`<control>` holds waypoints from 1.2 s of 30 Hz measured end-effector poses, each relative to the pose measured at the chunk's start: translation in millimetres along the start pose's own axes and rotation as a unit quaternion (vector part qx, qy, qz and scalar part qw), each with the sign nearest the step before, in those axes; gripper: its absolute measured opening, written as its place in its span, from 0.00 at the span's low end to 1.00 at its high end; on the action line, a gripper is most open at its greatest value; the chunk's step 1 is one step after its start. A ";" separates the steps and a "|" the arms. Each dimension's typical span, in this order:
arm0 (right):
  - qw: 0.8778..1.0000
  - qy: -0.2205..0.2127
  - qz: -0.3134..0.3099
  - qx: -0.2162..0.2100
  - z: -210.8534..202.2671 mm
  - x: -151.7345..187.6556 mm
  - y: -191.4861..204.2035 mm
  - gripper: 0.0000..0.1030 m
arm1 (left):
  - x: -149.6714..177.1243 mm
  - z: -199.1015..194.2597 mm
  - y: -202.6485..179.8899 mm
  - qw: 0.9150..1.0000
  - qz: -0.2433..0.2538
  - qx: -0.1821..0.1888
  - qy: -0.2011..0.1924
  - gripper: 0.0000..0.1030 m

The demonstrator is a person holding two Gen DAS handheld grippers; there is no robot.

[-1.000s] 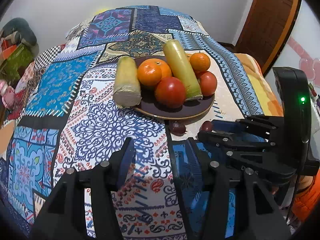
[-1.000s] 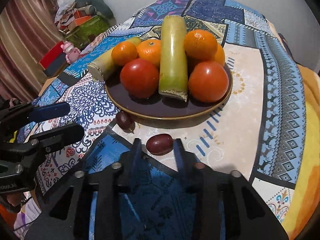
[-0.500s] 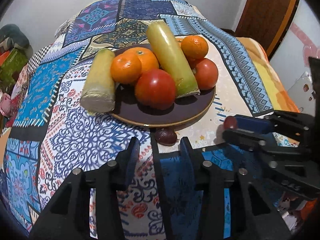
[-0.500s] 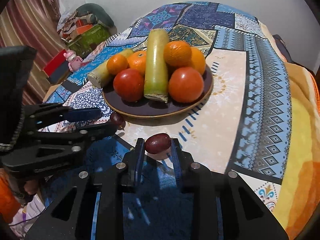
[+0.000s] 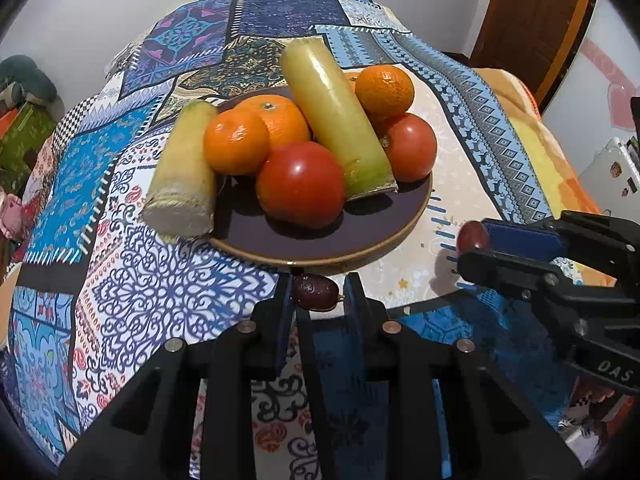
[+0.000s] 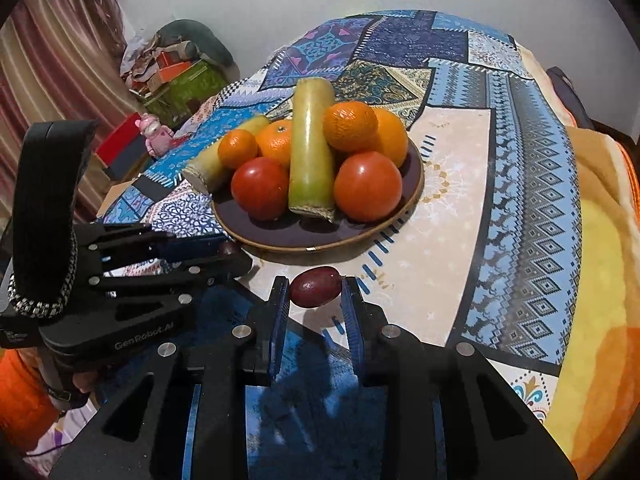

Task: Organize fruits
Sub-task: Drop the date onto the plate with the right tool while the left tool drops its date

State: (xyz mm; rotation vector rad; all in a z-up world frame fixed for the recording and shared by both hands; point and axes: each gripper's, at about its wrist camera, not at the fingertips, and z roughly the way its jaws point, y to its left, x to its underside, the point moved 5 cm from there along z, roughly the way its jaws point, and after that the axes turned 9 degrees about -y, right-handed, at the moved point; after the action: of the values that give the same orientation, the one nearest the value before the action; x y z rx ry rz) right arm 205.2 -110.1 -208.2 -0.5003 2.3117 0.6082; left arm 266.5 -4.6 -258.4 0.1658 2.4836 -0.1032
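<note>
Left gripper point(image 5: 316, 300) is clamping a wrinkled date point(image 5: 315, 297); right gripper point(image 6: 316, 298) is clamping a smooth date point(image 6: 316, 286). Both are wanting a gentle squeeze and a lift clear of the plate point(image 5: 332, 248) rim.

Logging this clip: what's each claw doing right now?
Left claw: shut on a dark date.
Right claw: shut on a reddish date.

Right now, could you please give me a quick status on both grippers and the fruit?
Left gripper shut on wrinkled dark-red date. Right gripper shut on smooth dark-red date. Brown round plate piled with fruit, front rim bare. Path clear.
</note>
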 end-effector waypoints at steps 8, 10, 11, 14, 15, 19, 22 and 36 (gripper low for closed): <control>1.000 -0.009 -0.014 -0.002 11.8 -13.6 12.0 0.24 | -11.1 -23.7 15.0 0.999 -0.023 -0.005 -0.032 0.25; 1.000 -0.012 -0.014 -0.003 15.0 -16.9 14.3 0.24 | -17.3 -29.0 18.5 0.999 -0.024 -0.011 -0.045 0.25; 1.000 -0.012 -0.014 -0.004 17.1 -18.4 15.2 0.24 | -19.6 -30.3 19.2 0.998 -0.023 -0.013 -0.049 0.25; 1.000 -0.010 -0.015 -0.003 23.7 -21.4 18.4 0.24 | -25.1 -28.6 21.6 0.998 -0.023 -0.015 -0.053 0.25; 1.000 -0.010 -0.017 -0.001 26.2 -21.6 19.4 0.24 | -25.8 -26.9 22.3 0.998 -0.023 -0.016 -0.053 0.25; 1.000 -0.004 -0.019 0.003 33.5 -21.5 19.5 0.24 | -26.2 -17.8 29.4 0.998 -0.031 -0.030 -0.047 0.25; 1.000 -0.001 -0.018 0.005 37.6 -21.0 17.8 0.24 | -25.7 -11.2 34.4 0.998 -0.043 -0.025 -0.041 0.25; 1.000 0.002 -0.019 0.013 39.4 -20.3 16.3 0.30 | -23.9 -7.0 33.0 0.998 -0.049 -0.009 -0.036 0.30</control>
State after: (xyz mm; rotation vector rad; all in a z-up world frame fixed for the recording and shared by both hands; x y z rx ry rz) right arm 231.5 -71.5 -215.2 -0.5333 2.3063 0.5591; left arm 285.9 26.6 -239.4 0.0318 2.4201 -0.1249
